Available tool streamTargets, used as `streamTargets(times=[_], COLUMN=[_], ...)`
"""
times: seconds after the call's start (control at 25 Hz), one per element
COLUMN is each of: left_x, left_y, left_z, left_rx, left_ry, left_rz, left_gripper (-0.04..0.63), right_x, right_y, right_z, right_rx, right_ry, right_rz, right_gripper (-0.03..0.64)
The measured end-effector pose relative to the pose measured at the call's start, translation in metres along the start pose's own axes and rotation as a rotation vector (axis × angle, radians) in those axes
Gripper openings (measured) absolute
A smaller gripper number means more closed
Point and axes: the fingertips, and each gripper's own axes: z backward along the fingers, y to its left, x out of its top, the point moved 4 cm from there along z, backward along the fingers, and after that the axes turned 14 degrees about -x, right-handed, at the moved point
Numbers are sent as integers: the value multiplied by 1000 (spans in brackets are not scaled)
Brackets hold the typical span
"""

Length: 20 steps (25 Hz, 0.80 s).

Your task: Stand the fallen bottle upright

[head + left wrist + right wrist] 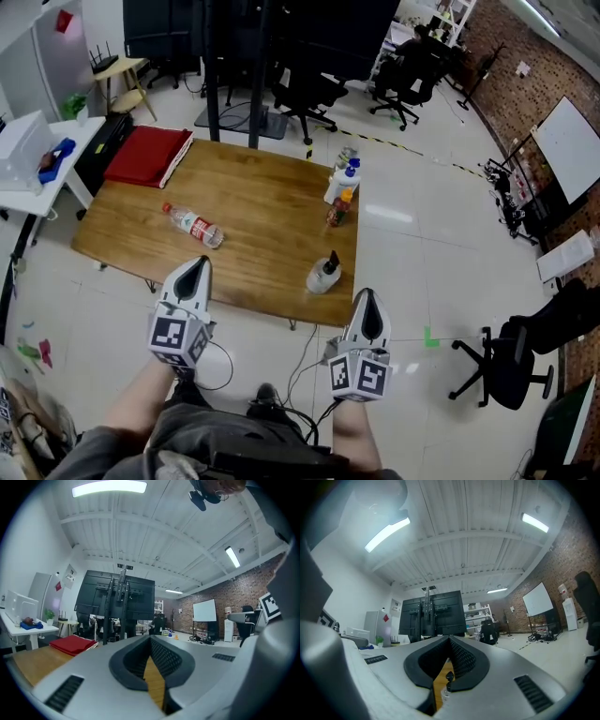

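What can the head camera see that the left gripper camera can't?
Only the head view shows the fallen clear plastic bottle with a red label, lying on its side. Only the left gripper view shows the long white ceiling light. Both show the brown wooden table, the flat red pad and the left gripper.

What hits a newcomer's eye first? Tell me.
A wooden table fills the middle, a red-labelled bottle lying on its side toward its left. A red folder sits on its far left corner; the left gripper and right gripper, both shut, point at its near edge.
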Motion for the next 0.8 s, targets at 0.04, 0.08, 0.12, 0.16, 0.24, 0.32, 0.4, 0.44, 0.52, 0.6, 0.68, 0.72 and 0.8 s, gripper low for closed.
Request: streamTargets(times=[0.04,0.08,0.12,0.16,0.24,0.32,0.4,0.44,0.52,0.6,0.68,0.72,0.8], left_x=[1,1,0,0,-1,-1,-1,-1,-3,-7,-9,-9,-8], left_y=[14,29,46,65,106,152,195,215,254,289,317,329,350], left_z=[4,9,14,19,31,43,54,61,75,89,102,108,116], left_rx=[2,0,-5,-11,-17,-15,-16,-15,-11,-4,-5,-10,-21], left_ry=[2,3,5,6,11,10,9,9,14,20,22,24,26], left_rz=[3,5,3,-2,-15,-24,-21,-24,-30,-19,-6,-7,-10], left_gripper=[18,18,18,17,18,18,17,17,17,17,18,17,17], right_x=[-1,-3,-4,-7,-13,-24,-38,-45,-56,-64,-70,-71,-73], right_y=[9,21,35,52,90,134,178,200,244,285,319,333,358], right_z=[-1,-2,-2,-2,-3,-5,-8,-10,-12,-13,-11,-11,-8], right_rx=[-14,-28,-42,-55,-74,-80,-78,-74,-64,-52,-44,-43,-49], right_ry=[-4,-10,-17,-24,-38,-39,-27,-20,-13,-10,-7,-6,-8], right_rz=[0,1,6,11,24,34,35,33,31,34,39,40,41], right_gripper=[2,2,2,2,2,2,2,2,2,2,2,2,2])
